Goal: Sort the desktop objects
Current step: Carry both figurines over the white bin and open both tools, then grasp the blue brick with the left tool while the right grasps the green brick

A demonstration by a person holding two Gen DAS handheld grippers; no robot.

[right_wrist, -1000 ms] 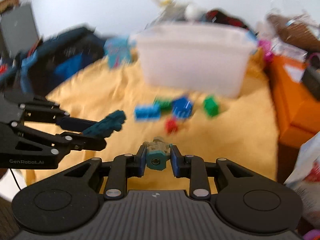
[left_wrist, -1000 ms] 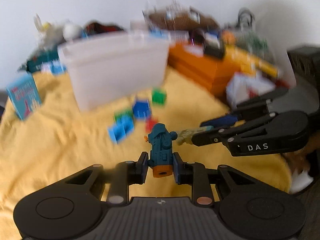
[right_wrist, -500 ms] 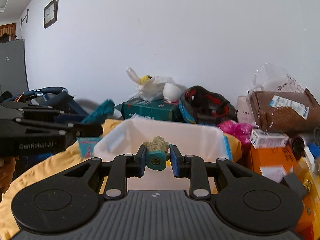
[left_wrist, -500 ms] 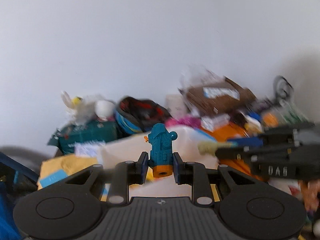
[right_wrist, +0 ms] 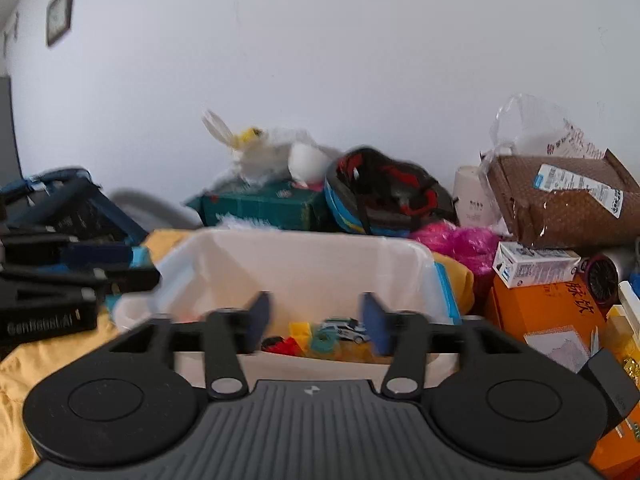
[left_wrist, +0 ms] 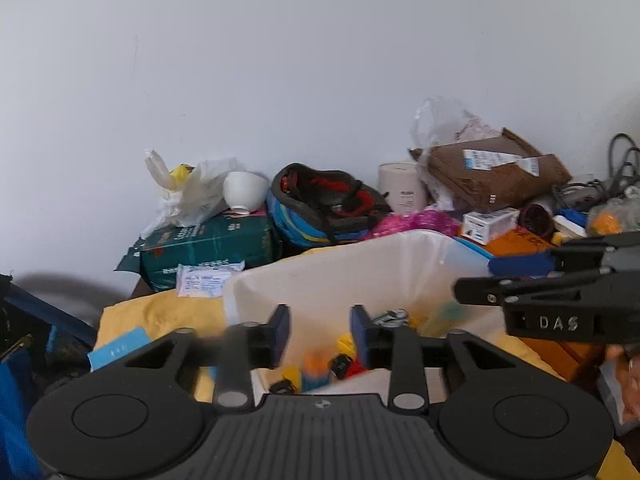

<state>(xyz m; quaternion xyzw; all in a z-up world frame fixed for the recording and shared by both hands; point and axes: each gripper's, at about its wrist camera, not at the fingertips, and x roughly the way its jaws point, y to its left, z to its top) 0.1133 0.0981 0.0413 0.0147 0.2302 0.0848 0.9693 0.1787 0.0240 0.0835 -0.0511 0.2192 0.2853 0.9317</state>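
A white plastic bin (left_wrist: 360,264) (right_wrist: 304,256) stands on the yellow cloth in front of both grippers. Inside lie several small toys: a toy car (right_wrist: 344,329), yellow, red and teal pieces (right_wrist: 322,342), and an orange-topped blue piece (left_wrist: 316,368). My left gripper (left_wrist: 320,334) hangs open over the bin's near left part with nothing between its fingers. My right gripper (right_wrist: 314,322) is open above the bin's near edge, also empty. Each gripper shows at the other view's side, the right one (left_wrist: 560,300) and the left one (right_wrist: 60,292).
Clutter lines the wall behind the bin: a green box (left_wrist: 208,248), a white plastic bag (left_wrist: 188,192), a helmet (right_wrist: 384,204), pink tinsel (right_wrist: 460,240), a brown parcel (right_wrist: 560,204). An orange box (right_wrist: 548,320) sits to the right. A blue card (left_wrist: 116,350) lies on the cloth (left_wrist: 132,316).
Both grippers rose from the cloth to above the bin, then opened. The teal figure left my left gripper and the small tan-and-teal toy left my right one.
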